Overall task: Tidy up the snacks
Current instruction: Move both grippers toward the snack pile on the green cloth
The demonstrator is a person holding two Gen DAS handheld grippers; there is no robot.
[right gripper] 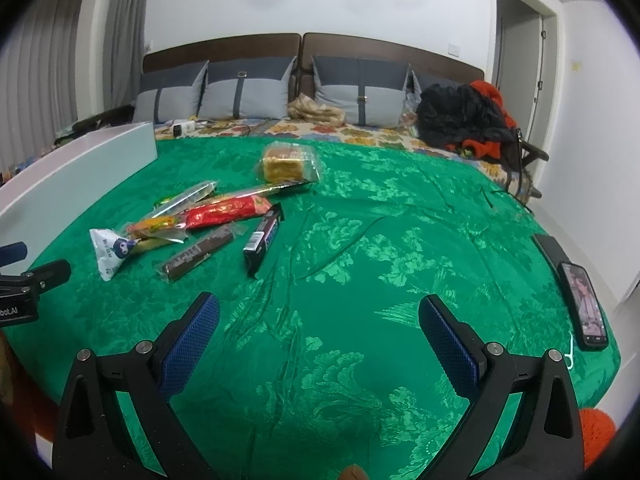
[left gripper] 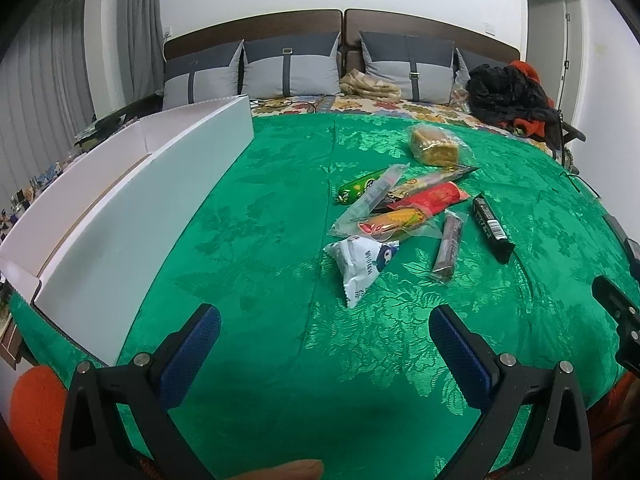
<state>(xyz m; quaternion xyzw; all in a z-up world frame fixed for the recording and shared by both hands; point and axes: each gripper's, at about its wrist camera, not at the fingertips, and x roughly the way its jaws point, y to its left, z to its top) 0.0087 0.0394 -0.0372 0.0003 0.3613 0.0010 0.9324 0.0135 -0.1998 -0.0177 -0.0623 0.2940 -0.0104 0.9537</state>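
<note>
You are working over a bed covered by a green brocade bedspread (left gripper: 280, 208), its woven leaf pattern catching the light. Your left gripper (left gripper: 324, 320) hangs released above the near part of that spread, jaws wide apart and holding nothing; your right gripper (right gripper: 319, 310) is likewise spread wide and empty.

The snack pile (left gripper: 400, 208) lies on the bedspread beyond your left gripper's fingertips: a white pouch (left gripper: 362, 266) nearest you, a brown bar (left gripper: 449, 249) and a black bar (left gripper: 492, 226) to its right, red and yellow wrappers heaped behind it, and a bagged cake slice (left gripper: 434, 146) farthest toward the headboard. A white box (left gripper: 132, 200) with an open top stands on the spread left of the pile, well apart from it.

Past the green cloth a floral sheet (left gripper: 400, 106) shows, then four grey pillows (left gripper: 290, 66) leaning on a dark headboard (left gripper: 256, 22). Dark and orange clothing (left gripper: 510, 92) is heaped right of the pillows. A phone (right gripper: 584, 306) lies on the spread's right edge, screen lit. White walls, a curtain on the left and a doorway on the right surround the bed.
</note>
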